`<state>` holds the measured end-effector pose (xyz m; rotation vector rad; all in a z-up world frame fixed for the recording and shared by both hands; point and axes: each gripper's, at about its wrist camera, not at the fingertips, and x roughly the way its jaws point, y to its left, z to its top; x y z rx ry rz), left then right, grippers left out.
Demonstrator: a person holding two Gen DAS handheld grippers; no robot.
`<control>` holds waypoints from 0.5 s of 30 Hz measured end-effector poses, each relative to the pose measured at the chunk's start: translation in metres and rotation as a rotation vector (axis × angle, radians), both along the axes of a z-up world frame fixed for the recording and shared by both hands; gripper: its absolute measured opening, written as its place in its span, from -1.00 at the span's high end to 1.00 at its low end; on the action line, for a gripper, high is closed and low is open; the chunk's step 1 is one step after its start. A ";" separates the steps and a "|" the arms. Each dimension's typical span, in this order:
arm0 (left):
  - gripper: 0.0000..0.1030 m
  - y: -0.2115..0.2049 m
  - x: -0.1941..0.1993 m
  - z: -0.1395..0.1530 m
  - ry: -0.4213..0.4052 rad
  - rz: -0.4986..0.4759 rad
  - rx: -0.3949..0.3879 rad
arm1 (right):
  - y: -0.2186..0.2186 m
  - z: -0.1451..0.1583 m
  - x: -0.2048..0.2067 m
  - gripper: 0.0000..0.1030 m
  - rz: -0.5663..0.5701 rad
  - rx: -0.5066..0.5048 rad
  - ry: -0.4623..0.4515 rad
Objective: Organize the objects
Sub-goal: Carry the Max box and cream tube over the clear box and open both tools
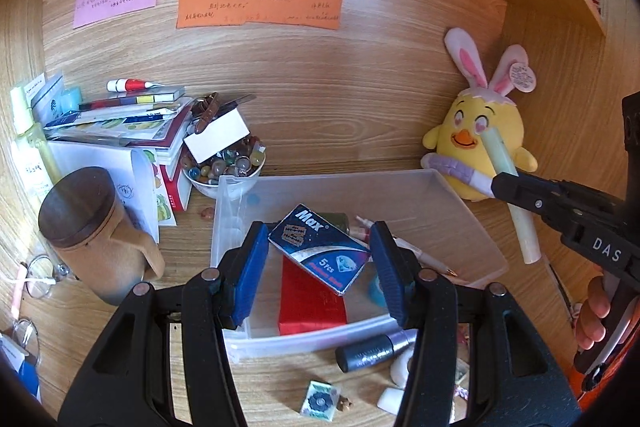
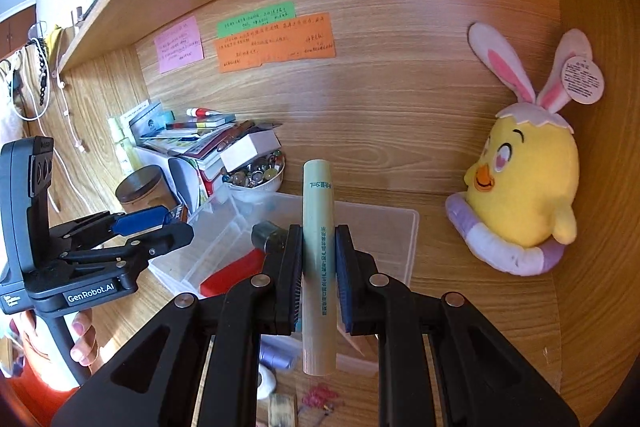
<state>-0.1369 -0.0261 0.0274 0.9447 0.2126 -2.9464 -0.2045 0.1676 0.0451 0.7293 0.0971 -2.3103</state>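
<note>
Fingers of the right gripper (image 2: 319, 275) clamp a pale green tube (image 2: 317, 259) upright above the clear bin (image 1: 472, 223), near the plush chick (image 2: 524, 195). Left gripper (image 1: 318, 267) grips a blue razor-blade box (image 1: 318, 253) by its edges over the bin, above a red box (image 1: 312, 303) lying inside.
</note>
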 end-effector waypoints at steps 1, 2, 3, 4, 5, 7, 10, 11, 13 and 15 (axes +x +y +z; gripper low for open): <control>-0.01 -0.001 -0.002 -0.001 -0.004 0.001 0.000 | -0.003 -0.001 -0.002 0.73 -0.001 0.005 0.000; -0.01 -0.002 -0.005 -0.003 -0.008 0.001 0.000 | -0.007 -0.002 -0.004 0.73 0.000 0.015 0.001; -0.01 -0.002 -0.008 -0.005 -0.016 0.001 0.000 | -0.010 -0.003 -0.006 0.73 0.001 0.020 0.001; -0.01 -0.003 -0.011 -0.007 -0.022 0.001 0.001 | -0.013 -0.004 -0.008 0.73 0.003 0.026 0.001; -0.01 -0.004 -0.013 -0.009 -0.029 0.001 0.000 | -0.018 -0.006 -0.011 0.73 0.010 0.036 -0.004; -0.01 -0.004 -0.019 -0.015 -0.049 0.006 -0.008 | -0.026 -0.011 -0.015 0.73 0.016 0.056 -0.007; -0.01 -0.006 -0.026 -0.023 -0.075 0.007 -0.006 | -0.036 -0.020 -0.022 0.73 0.025 0.088 -0.021; -0.01 -0.006 -0.028 -0.026 -0.083 0.009 -0.003 | -0.040 -0.024 -0.025 0.73 0.030 0.101 -0.030; -0.01 -0.008 -0.032 -0.032 -0.100 0.022 0.000 | -0.048 -0.032 -0.030 0.73 0.038 0.127 -0.048; -0.01 -0.010 -0.035 -0.036 -0.109 0.036 0.001 | -0.055 -0.041 -0.035 0.73 0.045 0.145 -0.068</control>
